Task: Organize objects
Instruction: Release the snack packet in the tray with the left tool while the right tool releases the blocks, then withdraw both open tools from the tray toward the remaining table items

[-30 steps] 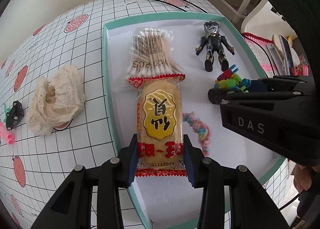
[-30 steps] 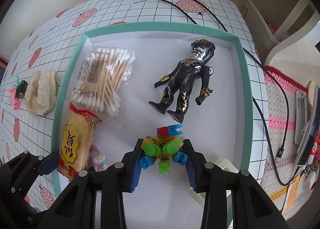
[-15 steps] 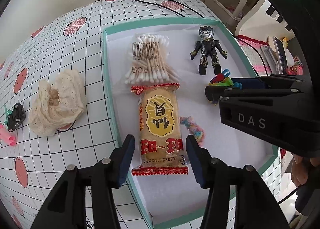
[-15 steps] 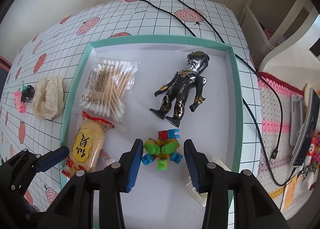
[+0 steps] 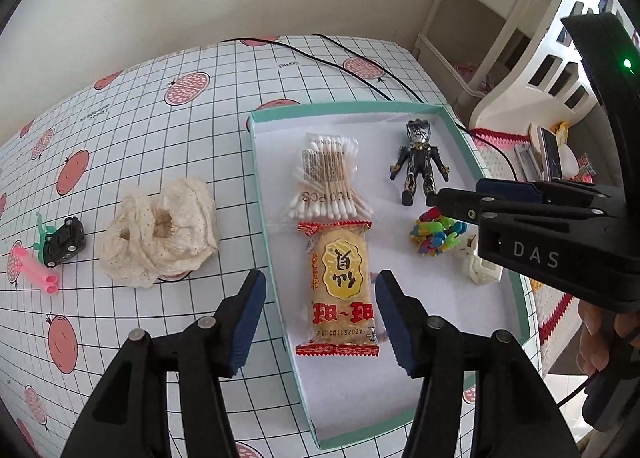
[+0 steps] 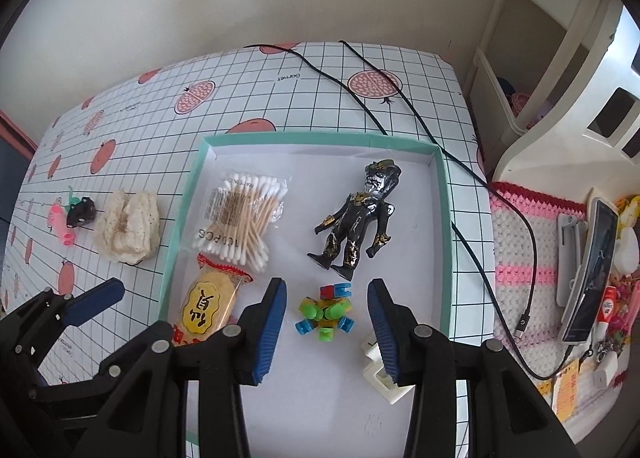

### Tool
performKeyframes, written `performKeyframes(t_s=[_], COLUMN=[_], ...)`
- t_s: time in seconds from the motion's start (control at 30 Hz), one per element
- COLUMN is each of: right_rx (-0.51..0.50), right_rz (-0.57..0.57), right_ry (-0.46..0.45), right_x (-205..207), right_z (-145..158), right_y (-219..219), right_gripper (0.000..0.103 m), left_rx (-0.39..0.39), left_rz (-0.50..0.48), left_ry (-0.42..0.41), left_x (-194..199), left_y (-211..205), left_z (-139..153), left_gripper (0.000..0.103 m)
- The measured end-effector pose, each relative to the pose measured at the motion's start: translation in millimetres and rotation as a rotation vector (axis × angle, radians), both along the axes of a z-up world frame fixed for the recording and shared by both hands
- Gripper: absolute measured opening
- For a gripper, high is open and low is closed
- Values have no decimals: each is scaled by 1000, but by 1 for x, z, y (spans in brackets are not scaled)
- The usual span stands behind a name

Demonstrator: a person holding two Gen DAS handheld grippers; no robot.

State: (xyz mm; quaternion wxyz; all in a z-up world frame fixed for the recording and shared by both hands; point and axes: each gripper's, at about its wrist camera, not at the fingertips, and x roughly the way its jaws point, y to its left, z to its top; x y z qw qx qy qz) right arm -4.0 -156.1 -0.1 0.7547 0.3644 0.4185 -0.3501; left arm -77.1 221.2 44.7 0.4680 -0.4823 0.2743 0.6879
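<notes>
- Snack packet (image 5: 341, 286) lies flat inside the teal-rimmed box (image 5: 256, 178) on the counter (image 5: 160, 118), its near end between the jaws of the left gripper (image 5: 318, 310), which stand spread and clear of it on both sides.
- Just beyond the packet sits a bag of cotton swabs (image 5: 328, 178), touching its far end.
- A black and gold toy figure (image 6: 356, 218) lies on its back toward the far right of the box.
- A bright block toy (image 6: 326, 312) rests on the box floor between the spread jaws of the right gripper (image 6: 326, 332), untouched by either pad.
- A white plastic piece (image 6: 380, 374) sits just beside the right jaw.
- Outside the box, on the left of the counter, lie a cream lace cloth (image 5: 160, 230), a small black toy car (image 5: 64, 242) and a pink clip (image 5: 36, 270).
- A black cable (image 6: 400, 106) crosses the far side of the counter.
</notes>
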Motion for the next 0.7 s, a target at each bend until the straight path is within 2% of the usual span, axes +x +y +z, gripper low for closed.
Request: performKeyframes(t_s=[0.23,0.33,0.47,0.5,0.6,0.7], right_rx=[3,3,3,4,9,7], right_rz=[-15,-20,-39,-84,-96,-95], right_ry=[-6,-20,-32,-48,-61,-66], right_x=[6,8,7,7,7,8], right_z=[-2,-3,-5,-6,-6,-6], right_y=[2,1,0,-1,-2,-1], right_gripper=[47,59,66,68,76,79], left_rx=[18,17,10,7,5,9], left_rz=[90,120,164,180,213,243], left_ry=[-15,-20,-16,-14,-16,-14], left_x=[-21,-28,-36,-39,-47,-52], left_y=[-7,-10,-13,-14,-19,-22], left_z=[1,-1,-5,-6,-9,-9], left_gripper=[59,60,62,64,80,81])
